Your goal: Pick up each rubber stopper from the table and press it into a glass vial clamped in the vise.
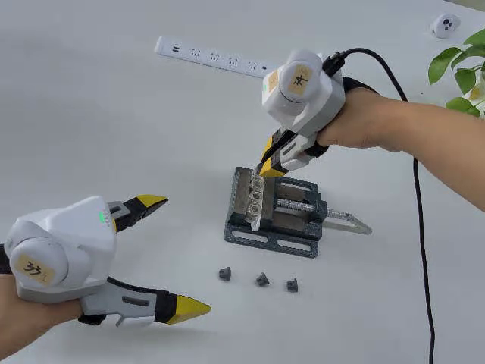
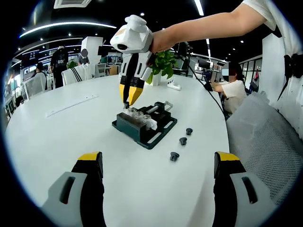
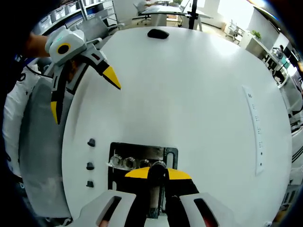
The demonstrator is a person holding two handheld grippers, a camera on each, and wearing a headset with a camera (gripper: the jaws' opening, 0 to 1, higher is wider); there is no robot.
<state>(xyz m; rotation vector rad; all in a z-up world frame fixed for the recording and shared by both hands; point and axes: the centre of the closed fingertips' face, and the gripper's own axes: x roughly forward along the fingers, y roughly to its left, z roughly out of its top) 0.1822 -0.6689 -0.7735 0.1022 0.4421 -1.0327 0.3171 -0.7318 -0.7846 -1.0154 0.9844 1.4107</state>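
A dark vise (image 1: 292, 231) stands mid-table with a row of glass vials (image 1: 256, 199) clamped upright in it. My right gripper (image 1: 267, 170) points down at the far end of that row, shut on a dark rubber stopper (image 3: 157, 169) right over a vial. In the right gripper view its yellow tips (image 3: 137, 173) pinch the stopper beside three open vials (image 3: 129, 163). Three loose stoppers (image 1: 262, 279) lie in a line in front of the vise. My left gripper (image 1: 173, 255) hovers open at the lower left, holding nothing, and faces the vise (image 2: 142, 128) and stoppers (image 2: 183, 140).
A white power strip (image 1: 216, 58) lies at the back. The vise handle (image 1: 348, 222) sticks out to the right. A black cable (image 1: 420, 227) trails down the right side. Plant leaves (image 1: 462, 72) and a small white device (image 1: 445, 25) sit at the far right corner.
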